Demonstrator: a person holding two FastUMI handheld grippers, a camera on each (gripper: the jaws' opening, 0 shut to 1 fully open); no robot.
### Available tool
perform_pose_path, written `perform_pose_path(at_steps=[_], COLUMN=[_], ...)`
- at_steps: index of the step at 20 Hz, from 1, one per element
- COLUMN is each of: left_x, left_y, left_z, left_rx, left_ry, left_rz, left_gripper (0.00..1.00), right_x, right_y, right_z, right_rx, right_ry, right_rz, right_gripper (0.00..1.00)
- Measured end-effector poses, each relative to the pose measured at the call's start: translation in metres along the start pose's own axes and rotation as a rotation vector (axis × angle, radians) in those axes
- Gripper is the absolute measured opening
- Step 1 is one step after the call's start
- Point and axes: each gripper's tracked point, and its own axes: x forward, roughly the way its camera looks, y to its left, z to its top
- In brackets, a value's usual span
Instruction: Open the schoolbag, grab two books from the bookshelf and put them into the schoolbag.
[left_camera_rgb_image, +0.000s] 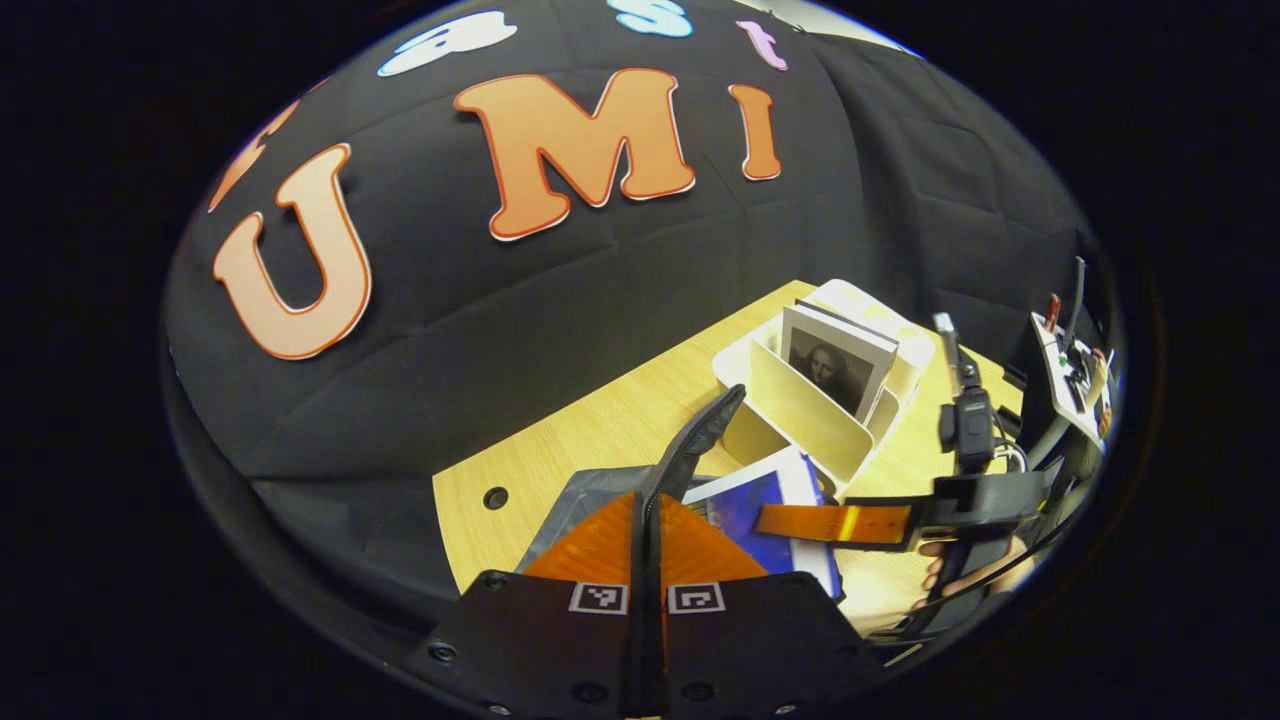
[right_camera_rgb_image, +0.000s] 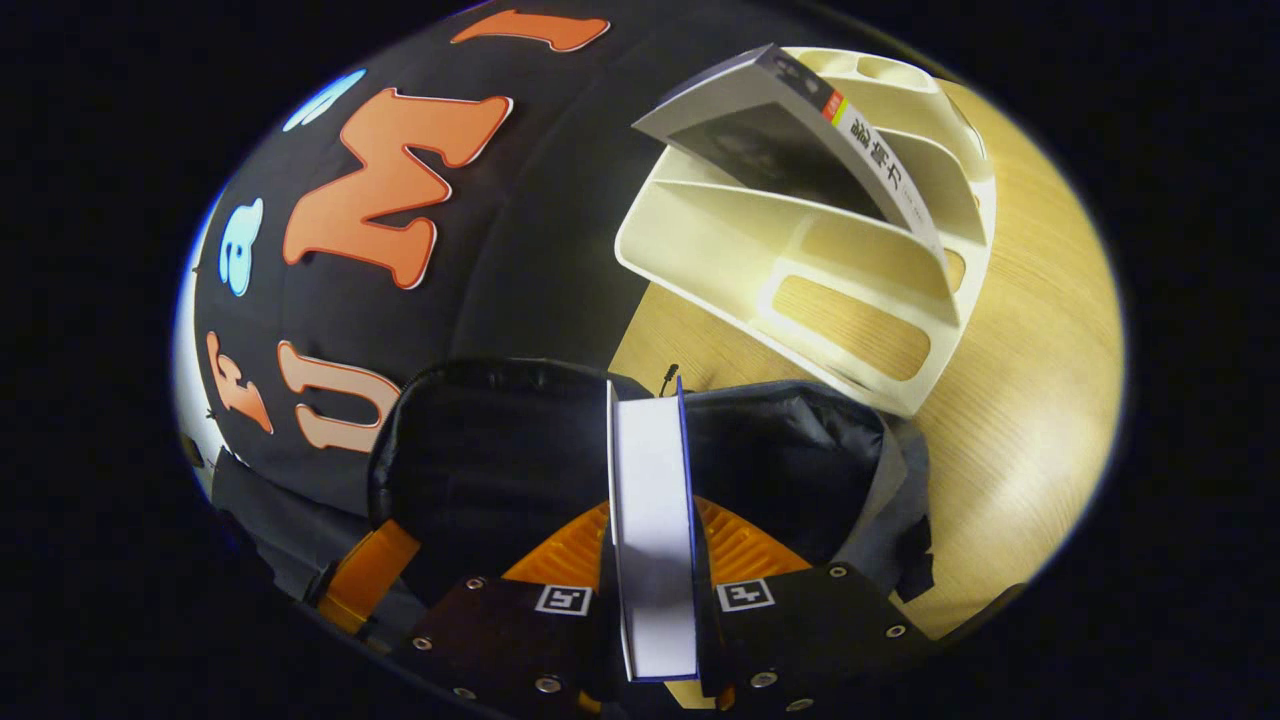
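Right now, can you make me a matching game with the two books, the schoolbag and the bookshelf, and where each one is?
Things:
1. blue book
2. portrait book
3. schoolbag
4. bookshelf

Places:
A. standing on the wooden table
B. pinched in the right tongs, above the bag
C. leaning inside a slot of the shelf
D. its edge pinched by the left tongs

Pairs: 1-B, 2-C, 3-D, 4-A
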Motion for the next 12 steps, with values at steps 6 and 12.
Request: perform_pose_path(at_steps=[6, 12], left_x=[0.002, 0.008], left_y=[-0.012, -0.004], left_z=[-0.007, -0.019], left_rx=[0.053, 0.004], left_ry=[0.011, 0.030], left_rz=[-0.024, -0.033], left_gripper=[0.01, 0.01], right_x=[0.041, 0.041], right_y=[0.005, -0.028], right_z=[-0.023, -0.035], right_rx=[0.016, -0.001], right_ry=[0.026, 0.116], right_rz=[-0.050, -0.243], right_gripper=[0.42, 0.87])
